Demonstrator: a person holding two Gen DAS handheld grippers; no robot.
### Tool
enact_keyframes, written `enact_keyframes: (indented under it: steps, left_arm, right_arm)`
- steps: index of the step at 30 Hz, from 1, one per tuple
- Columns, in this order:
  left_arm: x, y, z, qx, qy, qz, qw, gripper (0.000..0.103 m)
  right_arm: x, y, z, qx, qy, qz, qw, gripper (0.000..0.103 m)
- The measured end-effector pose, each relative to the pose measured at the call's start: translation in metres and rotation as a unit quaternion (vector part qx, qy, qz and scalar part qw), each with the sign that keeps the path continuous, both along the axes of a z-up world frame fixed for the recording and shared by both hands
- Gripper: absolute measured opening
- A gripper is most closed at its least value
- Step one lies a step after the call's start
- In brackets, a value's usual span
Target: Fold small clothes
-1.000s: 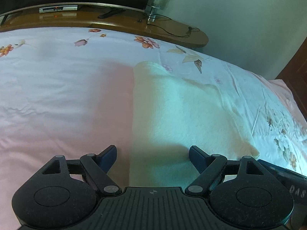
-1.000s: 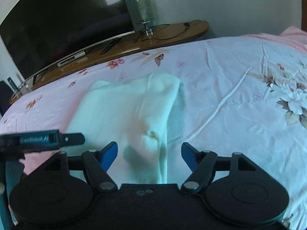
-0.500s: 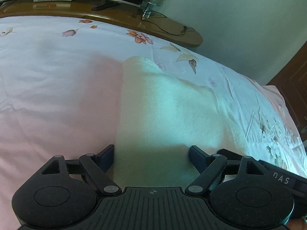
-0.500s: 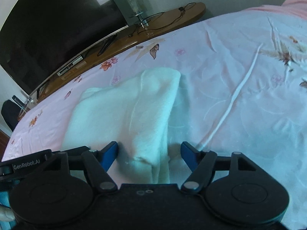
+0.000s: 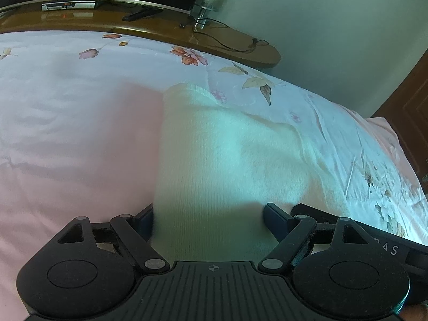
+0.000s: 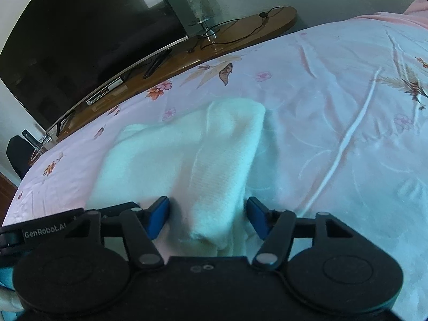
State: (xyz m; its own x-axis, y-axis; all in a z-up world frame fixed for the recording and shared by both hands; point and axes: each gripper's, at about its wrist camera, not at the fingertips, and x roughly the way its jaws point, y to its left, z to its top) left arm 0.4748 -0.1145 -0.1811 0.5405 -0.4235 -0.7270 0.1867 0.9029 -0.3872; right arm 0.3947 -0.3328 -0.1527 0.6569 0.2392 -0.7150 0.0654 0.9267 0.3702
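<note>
A cream knit garment (image 5: 227, 155) lies on the pink floral bedsheet (image 5: 67, 139). It also shows in the right wrist view (image 6: 214, 155), with one side folded over into a thick strip. My left gripper (image 5: 208, 219) is open, its jaws wide on either side of the garment's near left edge. My right gripper (image 6: 207, 214) is open, its blue-padded jaws on either side of the folded strip's near end. The cloth sits between both pairs of jaws, not pinched. The right gripper's body (image 5: 374, 240) shows in the left wrist view.
A curved wooden shelf (image 5: 235, 48) runs along the far edge of the bed, with a glass lamp (image 6: 198, 8), a cable and a remote on it. A dark TV screen (image 6: 80, 42) stands behind. A wooden door (image 5: 412, 112) is at the right.
Both grippers have moved forward and down onto the garment's near edge, so the cloth now lies between the open jaws. The garment has not been lifted.
</note>
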Motion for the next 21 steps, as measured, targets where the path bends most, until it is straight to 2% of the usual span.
enact_keyframes:
  steps: [5,10,13,17,21]
  left_arm:
    - [0.0,0.0,0.0,-0.001,-0.001,-0.003,1.0,0.082]
    - [0.0,-0.002,-0.002,-0.007,0.001,-0.044,0.999,0.103]
    - [-0.003,-0.004,-0.001,0.007,-0.004,-0.059,0.9982,0.103]
    - [-0.002,0.006,-0.001,-0.024,0.008,-0.045,0.9987,0.103]
    - [-0.003,0.016,-0.002,-0.039,0.007,-0.036,0.9986,0.085]
  right_arm:
    - [0.0,-0.001,0.0,0.002,-0.001,0.004,1.0,0.062]
    - [-0.003,-0.003,0.001,0.005,-0.004,0.003,1.0,0.062]
    - [-0.005,-0.004,0.001,0.007,-0.004,0.005,1.0,0.057]
    - [-0.007,-0.011,0.001,0.029,0.0,0.002,1.0,0.053]
    - [-0.009,-0.017,0.0,0.041,0.002,0.001,0.999,0.051]
